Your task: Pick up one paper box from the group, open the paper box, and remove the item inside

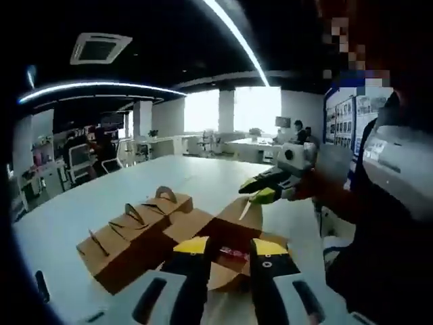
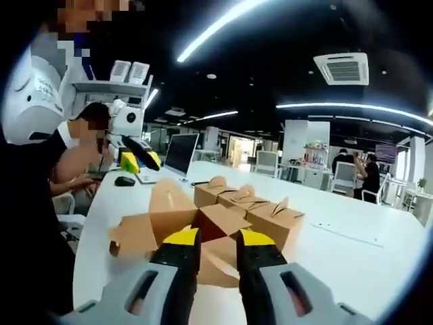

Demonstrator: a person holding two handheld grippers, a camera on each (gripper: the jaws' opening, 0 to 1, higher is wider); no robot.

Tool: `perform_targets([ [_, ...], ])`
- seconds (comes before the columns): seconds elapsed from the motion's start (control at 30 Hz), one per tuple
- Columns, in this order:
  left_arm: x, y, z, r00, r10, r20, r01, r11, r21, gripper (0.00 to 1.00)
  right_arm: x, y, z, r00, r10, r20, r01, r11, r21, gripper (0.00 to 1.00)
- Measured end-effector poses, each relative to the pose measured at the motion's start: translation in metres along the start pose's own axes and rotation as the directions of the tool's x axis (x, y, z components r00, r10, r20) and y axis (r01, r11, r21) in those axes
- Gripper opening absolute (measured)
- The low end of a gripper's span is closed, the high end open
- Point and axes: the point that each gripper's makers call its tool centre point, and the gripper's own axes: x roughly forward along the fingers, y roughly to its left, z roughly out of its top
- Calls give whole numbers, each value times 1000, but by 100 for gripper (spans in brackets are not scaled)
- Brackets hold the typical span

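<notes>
Box (image 1: 226, 247) open (brown, flaps spread).

Matt brown paper boxes (image 1: 135, 233), opened box (image 1: 233, 250) just ahead of left gripper (image 1: 230, 247) jaws; smooth, slightly glossy white table (image 2: 352, 250); grey plastic jaws, yellow tips.

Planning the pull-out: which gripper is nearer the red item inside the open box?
Left, probably. The left gripper frames the red item between its open jaws, in the open box. The right gripper hangs higher, by the raised flap, apart from the item.
</notes>
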Motion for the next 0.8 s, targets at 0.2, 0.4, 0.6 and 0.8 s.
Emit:
perform_targets([
  [0.2, 28, -1, 9, 991, -36, -126, 59, 981, 185, 25, 1, 5, -4, 1000, 22, 14, -23, 999, 43, 22],
  [0.4, 57, -31, 13, 939, -216, -268, 288, 920, 267, 24, 0, 4, -4, 1000, 22, 19, -23, 999, 44, 22],
  [0.6, 87, -8, -6, 890, -150, -430, 269, 935, 230, 25, -6, 4, -3, 999, 18, 32, -19, 998, 58, 22],
  [0.8, 115, -25, -21, 834, -245, -494, 353, 926, 136, 27, -16, -1, -11, 1000, 5, 16, -7, 997, 73, 22],
])
